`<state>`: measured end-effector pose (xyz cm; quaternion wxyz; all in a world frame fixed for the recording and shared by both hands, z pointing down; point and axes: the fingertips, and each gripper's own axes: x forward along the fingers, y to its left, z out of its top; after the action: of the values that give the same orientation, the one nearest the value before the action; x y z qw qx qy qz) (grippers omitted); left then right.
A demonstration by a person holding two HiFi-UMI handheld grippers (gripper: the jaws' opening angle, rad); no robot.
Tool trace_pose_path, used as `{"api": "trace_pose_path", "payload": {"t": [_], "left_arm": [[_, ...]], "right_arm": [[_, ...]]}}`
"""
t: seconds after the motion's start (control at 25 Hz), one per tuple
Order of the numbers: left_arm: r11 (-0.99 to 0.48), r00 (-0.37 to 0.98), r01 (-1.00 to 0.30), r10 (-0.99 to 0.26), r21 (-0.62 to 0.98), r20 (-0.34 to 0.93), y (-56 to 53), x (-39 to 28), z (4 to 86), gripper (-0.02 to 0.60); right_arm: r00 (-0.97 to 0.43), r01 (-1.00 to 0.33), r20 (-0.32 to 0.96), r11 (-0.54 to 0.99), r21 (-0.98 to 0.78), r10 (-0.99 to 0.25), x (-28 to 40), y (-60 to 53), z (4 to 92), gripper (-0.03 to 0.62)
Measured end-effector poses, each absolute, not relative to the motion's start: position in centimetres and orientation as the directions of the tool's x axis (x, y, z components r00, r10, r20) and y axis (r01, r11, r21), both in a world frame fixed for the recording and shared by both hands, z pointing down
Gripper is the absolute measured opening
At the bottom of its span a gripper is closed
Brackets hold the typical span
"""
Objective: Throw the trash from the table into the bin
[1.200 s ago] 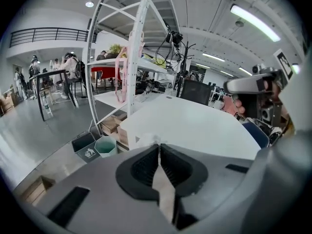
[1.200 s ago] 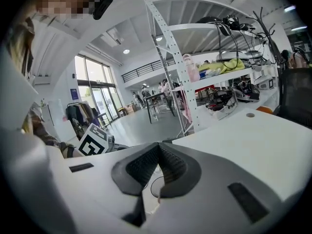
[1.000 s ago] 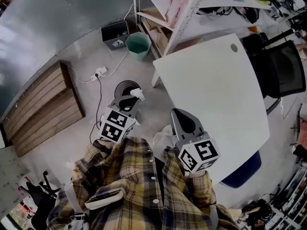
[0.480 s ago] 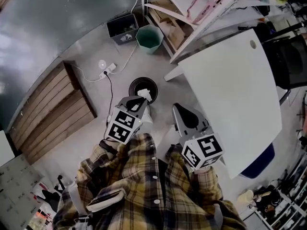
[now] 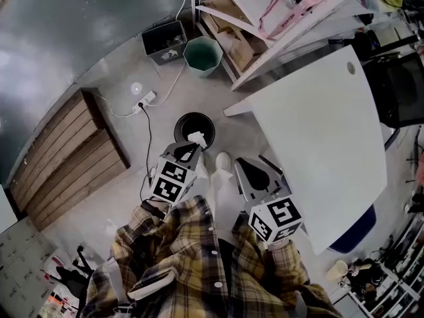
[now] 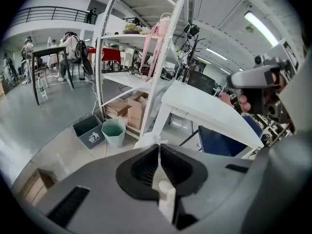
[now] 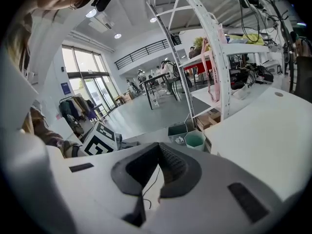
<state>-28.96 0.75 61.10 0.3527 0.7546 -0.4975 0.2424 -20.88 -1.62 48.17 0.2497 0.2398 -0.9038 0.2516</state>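
The left gripper is clenched on a crumpled white tissue. In its own view the jaws press together, with the paper pinched between the pads and bunching out past the tips. The plaid-sleeved arm behind it reaches forward, and the gripper slants down toward the floor. In the head view the tissue shows against the near side of the round black bin, over its dark mouth (how high above it cannot be told).

The right gripper is held alongside and apart from the left one, also slanting down. Its jaws meet at the tips with nothing between them; only bare floor and a thin cable show through the gap behind the tips. It sits just off the near edge of the white table, whose top is to its right.

A white shoe is on the floor between the two grippers, near the black bin. Farther off, a power strip lies on the concrete with its cord running toward the bin. A wooden platform is to the left. A green pail and a grey recycling box stand side by side at the foot of a white shelf rack.
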Motion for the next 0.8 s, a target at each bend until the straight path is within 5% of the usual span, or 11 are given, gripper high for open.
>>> {"api": "trace_pose_path", "payload": {"t": [0.8], "left_arm": [[0.014,0.317,-0.929,-0.487,0.370,0.814,-0.2,-29.1,85.8,0.025]], "right_arm": [[-0.790,-0.419,0.599,0.828,-0.372,-0.131,-23.5,-4.8,65.4,-0.002]]}}
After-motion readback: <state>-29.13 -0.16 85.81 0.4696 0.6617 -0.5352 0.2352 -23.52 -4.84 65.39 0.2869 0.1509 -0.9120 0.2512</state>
